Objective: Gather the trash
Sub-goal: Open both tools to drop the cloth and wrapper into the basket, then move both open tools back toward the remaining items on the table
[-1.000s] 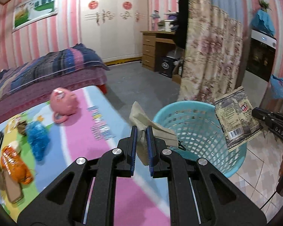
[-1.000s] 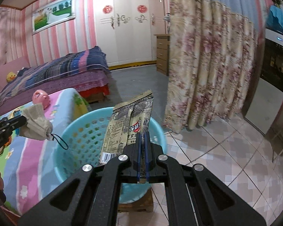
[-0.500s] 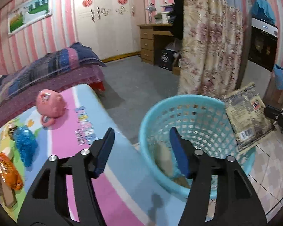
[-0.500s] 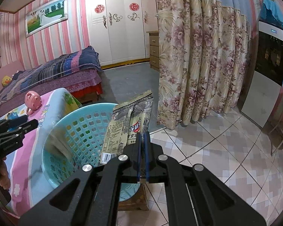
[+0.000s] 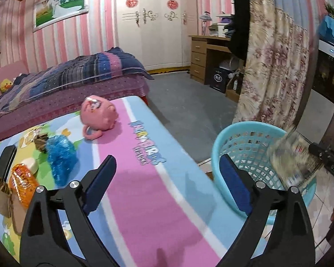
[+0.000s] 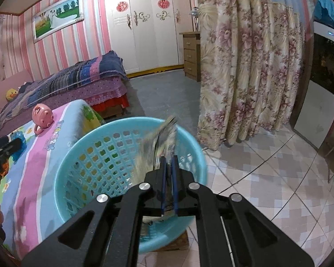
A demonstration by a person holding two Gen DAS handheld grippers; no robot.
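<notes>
My left gripper (image 5: 167,159) hangs over the pink and blue table mat (image 5: 144,189); its jaws are opening wide and hold nothing. The turquoise basket (image 5: 240,133) stands just past the table's right edge. My right gripper (image 6: 169,159) is above the basket (image 6: 89,138), and its jaws are opening a little. A grey snack packet (image 6: 160,142) sits between them, blurred, tipping left and slipping into the basket. The same packet (image 5: 289,155) shows blurred in the left wrist view beside the right gripper (image 5: 325,155). On the mat lie an orange packet (image 5: 22,182) and a blue wrapper (image 5: 60,153).
A pink piggy toy (image 5: 99,116), a black phone (image 5: 5,162) and a brown paper bag (image 5: 2,198) also lie on the mat. A bed (image 5: 66,77) stands behind the table, a floral curtain (image 6: 245,66) to the right. The left gripper (image 6: 2,151) shows at the left edge.
My left gripper opened, dropped its beige crumpled bag into the basket and swung back over the table. My right gripper sank toward the basket; its packet now tilts and blurs.
</notes>
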